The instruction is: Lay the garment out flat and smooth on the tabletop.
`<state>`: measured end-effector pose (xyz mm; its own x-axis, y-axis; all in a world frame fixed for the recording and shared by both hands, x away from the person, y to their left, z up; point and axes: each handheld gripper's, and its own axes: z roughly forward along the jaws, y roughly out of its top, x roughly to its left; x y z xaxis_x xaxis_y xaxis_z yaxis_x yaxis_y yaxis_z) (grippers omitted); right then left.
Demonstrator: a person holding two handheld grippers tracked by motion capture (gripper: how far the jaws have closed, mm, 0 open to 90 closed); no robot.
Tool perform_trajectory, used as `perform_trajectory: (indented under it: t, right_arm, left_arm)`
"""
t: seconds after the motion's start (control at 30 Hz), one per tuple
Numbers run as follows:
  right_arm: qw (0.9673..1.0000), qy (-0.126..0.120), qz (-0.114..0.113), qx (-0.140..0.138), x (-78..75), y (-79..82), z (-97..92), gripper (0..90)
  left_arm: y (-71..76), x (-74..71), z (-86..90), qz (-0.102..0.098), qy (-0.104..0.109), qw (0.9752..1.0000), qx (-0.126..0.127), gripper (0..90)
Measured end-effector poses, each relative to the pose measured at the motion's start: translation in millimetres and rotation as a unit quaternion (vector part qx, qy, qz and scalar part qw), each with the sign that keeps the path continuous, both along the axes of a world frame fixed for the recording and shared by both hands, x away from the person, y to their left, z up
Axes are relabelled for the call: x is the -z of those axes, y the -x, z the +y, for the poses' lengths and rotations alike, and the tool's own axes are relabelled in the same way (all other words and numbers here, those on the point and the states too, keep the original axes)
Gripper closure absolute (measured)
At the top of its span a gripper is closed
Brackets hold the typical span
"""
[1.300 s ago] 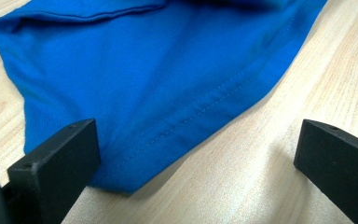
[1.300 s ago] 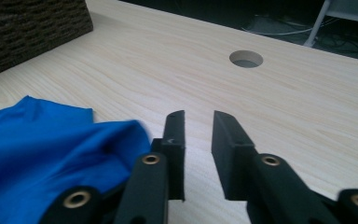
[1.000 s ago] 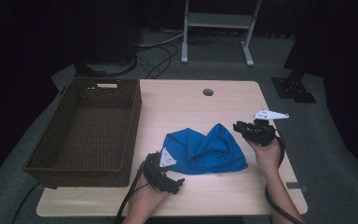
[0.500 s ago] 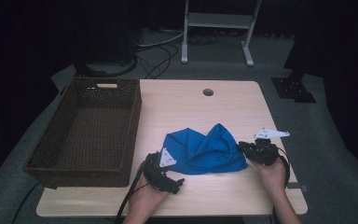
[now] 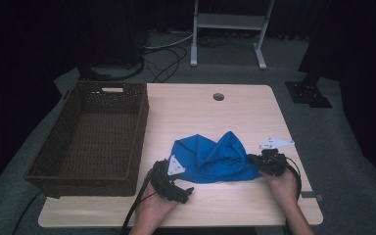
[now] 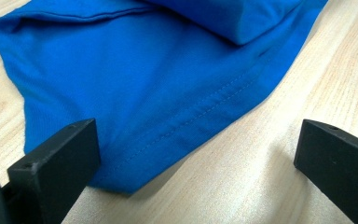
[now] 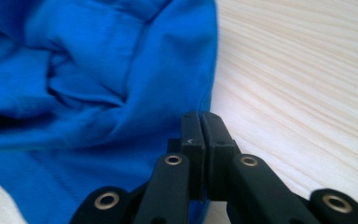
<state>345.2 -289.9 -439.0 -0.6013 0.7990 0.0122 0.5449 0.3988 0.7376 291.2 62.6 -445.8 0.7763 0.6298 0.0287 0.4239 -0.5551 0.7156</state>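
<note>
On the table, right gripper freshly clamped on blue cloth edge, left gripper spread wide.

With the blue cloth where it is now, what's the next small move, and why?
Probably close the left gripper on the blue cloth. Its jaws stand wide open, one resting on the near hem. The right gripper has just been closing and now pinches the cloth's edge, so the cloth is held on one side alone.

Matt blue cloth, wood table
</note>
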Motion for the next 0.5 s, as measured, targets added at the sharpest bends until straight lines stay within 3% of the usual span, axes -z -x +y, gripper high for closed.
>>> perform_trajectory:
  t: [0.37,0.5]
  right_arm:
    - [0.9993,0.011,-0.008,0.036,0.3,5.4,-17.5,88.0]
    - [0.9992,-0.006,-0.025,0.031,-5.7,10.1,-17.4,83.7]
  left_arm:
    - [0.1,-0.1,-0.3,0.000,0.000,1.0000,0.000,0.0]
    - [0.7,-0.6,0.2,-0.004,0.005,1.0000,0.003,0.0]
